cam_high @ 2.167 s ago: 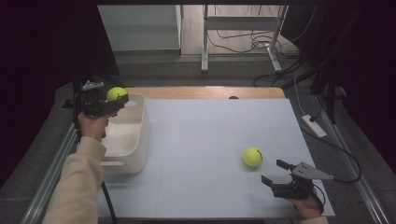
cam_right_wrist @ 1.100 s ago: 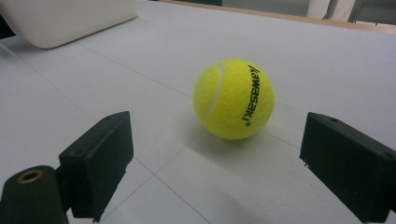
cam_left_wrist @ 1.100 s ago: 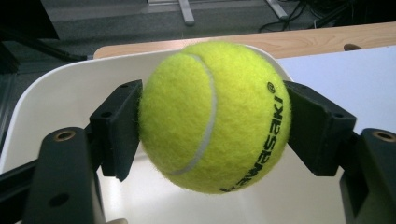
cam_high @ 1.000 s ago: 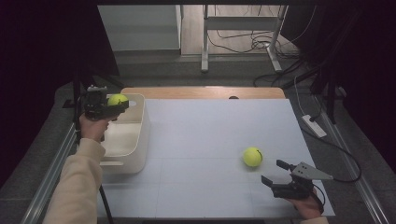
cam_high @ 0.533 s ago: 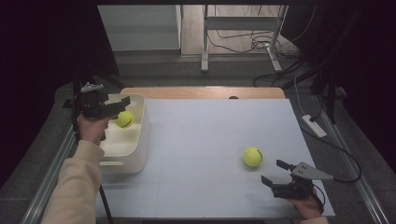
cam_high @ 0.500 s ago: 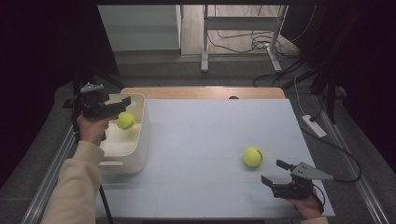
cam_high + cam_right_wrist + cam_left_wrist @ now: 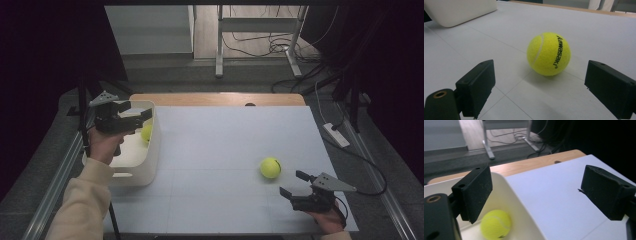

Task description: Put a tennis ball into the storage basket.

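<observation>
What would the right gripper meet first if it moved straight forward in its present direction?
Most likely the tennis ball, lying on the white table just ahead of the open right gripper, roughly between its jaws' line.

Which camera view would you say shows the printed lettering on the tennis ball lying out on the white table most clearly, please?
The right gripper view: the tennis ball sits close, its black lettering legible. In the high view it is small, lettering unreadable.

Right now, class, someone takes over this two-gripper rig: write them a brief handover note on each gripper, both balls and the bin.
Left gripper: open, empty, above the white plastic bin; its jaws have just been opening.
Right gripper: open, empty, low over the white table, facing the second ball.
Done: one yellow felt tennis ball lies in the bin.
Left: the other yellow tennis ball sits on the table, not yet gripped.
</observation>
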The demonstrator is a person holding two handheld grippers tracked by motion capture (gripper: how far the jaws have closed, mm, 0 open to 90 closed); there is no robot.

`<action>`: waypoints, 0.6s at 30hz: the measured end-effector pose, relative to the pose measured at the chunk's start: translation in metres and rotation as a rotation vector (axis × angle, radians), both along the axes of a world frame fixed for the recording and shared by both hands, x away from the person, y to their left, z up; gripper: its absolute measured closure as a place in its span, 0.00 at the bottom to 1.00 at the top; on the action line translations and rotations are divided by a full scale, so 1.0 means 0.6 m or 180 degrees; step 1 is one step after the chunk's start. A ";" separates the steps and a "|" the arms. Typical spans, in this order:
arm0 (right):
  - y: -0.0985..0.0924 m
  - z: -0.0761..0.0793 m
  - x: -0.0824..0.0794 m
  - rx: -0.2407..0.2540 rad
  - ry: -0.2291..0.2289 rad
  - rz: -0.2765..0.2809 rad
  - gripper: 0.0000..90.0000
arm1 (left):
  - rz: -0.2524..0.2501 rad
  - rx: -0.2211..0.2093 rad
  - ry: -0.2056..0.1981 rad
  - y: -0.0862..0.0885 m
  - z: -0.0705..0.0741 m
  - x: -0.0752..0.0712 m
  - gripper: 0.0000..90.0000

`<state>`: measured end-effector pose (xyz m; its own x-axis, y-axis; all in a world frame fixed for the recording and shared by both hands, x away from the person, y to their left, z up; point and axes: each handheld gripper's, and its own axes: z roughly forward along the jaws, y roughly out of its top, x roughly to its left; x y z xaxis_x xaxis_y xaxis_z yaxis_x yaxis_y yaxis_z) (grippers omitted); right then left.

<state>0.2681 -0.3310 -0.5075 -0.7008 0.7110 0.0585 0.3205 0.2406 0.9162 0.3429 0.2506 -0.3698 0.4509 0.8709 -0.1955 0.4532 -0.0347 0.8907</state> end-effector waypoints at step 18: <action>0.001 -0.001 -0.001 0.0004 0.0003 -0.0018 0.11 | -0.0495 -0.0126 -0.0075 -0.054 0.000 -0.024 0.12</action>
